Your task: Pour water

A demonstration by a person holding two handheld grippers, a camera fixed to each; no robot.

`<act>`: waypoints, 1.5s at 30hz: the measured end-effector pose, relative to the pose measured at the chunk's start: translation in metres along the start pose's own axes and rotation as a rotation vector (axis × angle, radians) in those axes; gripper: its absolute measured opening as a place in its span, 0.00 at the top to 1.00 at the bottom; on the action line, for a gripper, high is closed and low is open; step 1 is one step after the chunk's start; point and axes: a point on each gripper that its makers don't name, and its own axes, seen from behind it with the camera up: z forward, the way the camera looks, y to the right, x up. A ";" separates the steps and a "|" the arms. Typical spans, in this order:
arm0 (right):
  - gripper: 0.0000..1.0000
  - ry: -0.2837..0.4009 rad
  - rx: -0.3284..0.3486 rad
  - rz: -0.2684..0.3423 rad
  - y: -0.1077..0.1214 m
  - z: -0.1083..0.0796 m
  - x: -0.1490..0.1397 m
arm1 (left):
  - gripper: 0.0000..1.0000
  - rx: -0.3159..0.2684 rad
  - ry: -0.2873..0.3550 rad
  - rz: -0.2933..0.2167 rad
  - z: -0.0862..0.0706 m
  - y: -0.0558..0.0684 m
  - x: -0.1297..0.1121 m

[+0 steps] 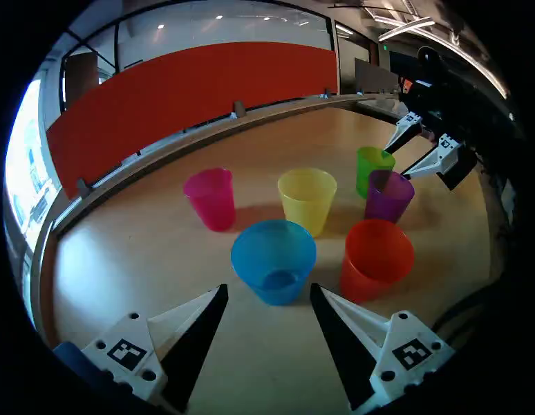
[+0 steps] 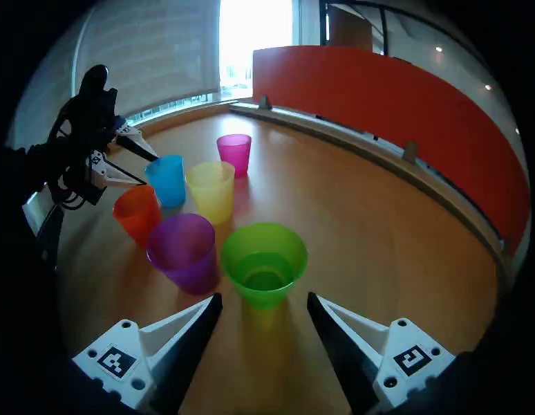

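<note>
On the wooden counter [image 1: 143,242] six plastic cups stand upright in a loose cluster, and both tools face it from opposite sides. The left hand-held gripper [image 1: 268,287] has its jaws spread wide, wider than the blue cup [image 1: 274,259] that stands just ahead of its fingertips; neither finger touches the cup and nothing is held. A darker patch at the bottom of that cup looks like a shallow pool of water. The orange cup [image 1: 377,257] stands just beside it, with the yellow cup [image 1: 307,197] and pink cup [image 1: 211,197] behind. The right hand-held gripper [image 2: 264,296] is likewise wide apart and empty, its fingertips to either side of the base of the green cup [image 2: 264,263] without contact. That cup also seems to hold a little water low down. The purple cup [image 2: 182,250] stands right next to the green one. A long red partition [image 1: 191,90] runs along the far edge of the counter.
</note>
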 end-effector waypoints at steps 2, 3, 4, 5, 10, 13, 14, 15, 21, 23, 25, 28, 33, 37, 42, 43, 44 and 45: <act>0.05 0.004 -0.011 0.001 0.000 -0.004 0.000 | 0.12 0.005 0.004 -0.001 -0.004 -0.001 0.000; 0.05 0.006 -0.016 0.001 -0.001 -0.005 0.000 | 0.12 0.008 0.006 -0.001 -0.006 -0.001 0.001; 0.05 0.008 -0.021 0.005 -0.001 -0.007 0.001 | 0.13 0.013 0.009 -0.003 -0.008 -0.002 0.001; 0.05 0.011 -0.027 0.009 -0.001 -0.009 0.001 | 0.13 0.019 0.011 -0.005 -0.010 -0.003 0.001; 0.05 0.017 -0.054 0.040 -0.002 -0.016 0.000 | 0.12 0.052 0.018 -0.015 -0.020 -0.009 -0.002; 0.05 0.018 -0.073 0.066 -0.002 -0.019 -0.004 | 0.12 0.077 0.025 -0.022 -0.026 -0.013 -0.006; 0.05 0.019 -0.080 0.075 -0.002 -0.021 -0.005 | 0.13 0.086 0.028 -0.027 -0.027 -0.014 -0.007; 0.05 0.020 -0.087 0.082 -0.002 -0.022 -0.006 | 0.13 0.093 0.032 -0.031 -0.029 -0.015 -0.007; 0.05 0.035 -0.146 0.115 0.003 -0.032 -0.012 | 0.12 0.137 0.073 -0.067 -0.041 -0.024 -0.004; 0.05 0.046 -0.165 0.129 0.004 -0.036 -0.012 | 0.12 0.154 0.088 -0.080 -0.045 -0.028 -0.003; 0.05 0.056 -0.184 0.143 0.005 -0.039 -0.012 | 0.13 0.172 0.102 -0.092 -0.049 -0.032 -0.003; 0.05 0.073 -0.215 0.161 0.008 -0.044 -0.010 | 0.12 0.207 0.124 -0.111 -0.054 -0.041 -0.001; 0.05 0.100 -0.264 0.174 0.011 -0.050 -0.005 | 0.12 0.261 0.162 -0.146 -0.064 -0.054 0.002; 0.05 0.124 -0.308 0.180 0.014 -0.057 0.001 | 0.12 0.296 0.197 -0.164 -0.073 -0.061 0.006; 0.04 0.182 -0.377 0.195 0.020 -0.068 0.015 | 0.12 0.351 0.242 -0.211 -0.084 -0.071 0.007; 0.04 0.197 -0.389 0.197 0.020 -0.071 0.018 | 0.12 0.359 0.254 -0.226 -0.087 -0.072 0.007; 0.04 0.213 -0.402 0.199 0.021 -0.074 0.021 | 0.13 0.369 0.267 -0.243 -0.089 -0.074 0.008; 0.04 0.228 -0.414 0.201 0.021 -0.076 0.023 | 0.13 0.378 0.279 -0.258 -0.091 -0.075 0.008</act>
